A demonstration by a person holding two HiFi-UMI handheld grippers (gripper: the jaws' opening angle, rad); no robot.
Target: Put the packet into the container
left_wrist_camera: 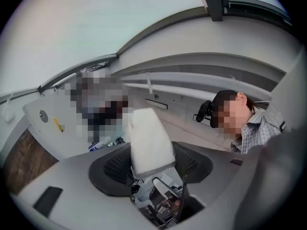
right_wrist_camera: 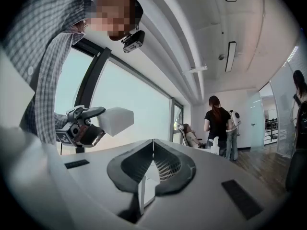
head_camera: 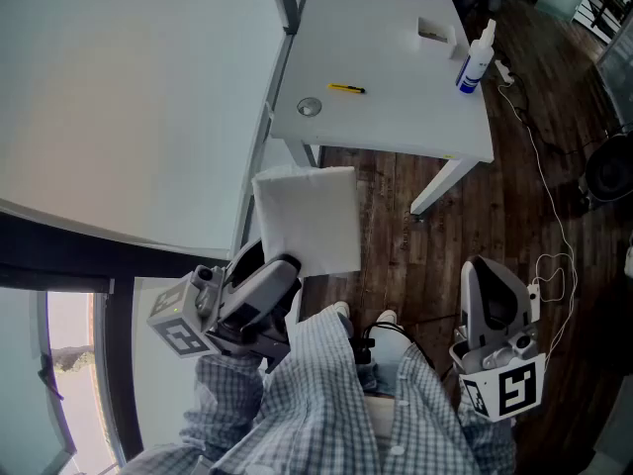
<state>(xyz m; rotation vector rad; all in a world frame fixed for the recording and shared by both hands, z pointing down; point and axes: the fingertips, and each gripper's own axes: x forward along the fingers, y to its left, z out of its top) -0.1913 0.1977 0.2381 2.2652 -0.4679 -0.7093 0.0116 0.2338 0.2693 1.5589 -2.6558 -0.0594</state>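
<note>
My left gripper (head_camera: 285,267) is shut on the packet (head_camera: 307,221), a white flat rectangular pack that sticks out ahead of the jaws above the wooden floor. In the left gripper view the packet (left_wrist_camera: 151,140) rises from between the jaws of the left gripper (left_wrist_camera: 152,169). The right gripper view shows the left gripper (right_wrist_camera: 91,123) from the side, holding the packet (right_wrist_camera: 116,120) in the air. My right gripper (head_camera: 483,267) hangs low at the right, pointing forward. Its jaws (right_wrist_camera: 153,147) meet with nothing between them. No container is clearly recognisable; a small white box-like shape (head_camera: 433,31) sits on the table.
A white table (head_camera: 396,117) stands ahead with a yellow pen (head_camera: 346,88), a round metal disc (head_camera: 310,107) and a spray bottle (head_camera: 476,60). A white cable (head_camera: 554,216) trails over the floor at the right. A large window wall (head_camera: 119,97) fills the left. People (right_wrist_camera: 218,126) stand far off.
</note>
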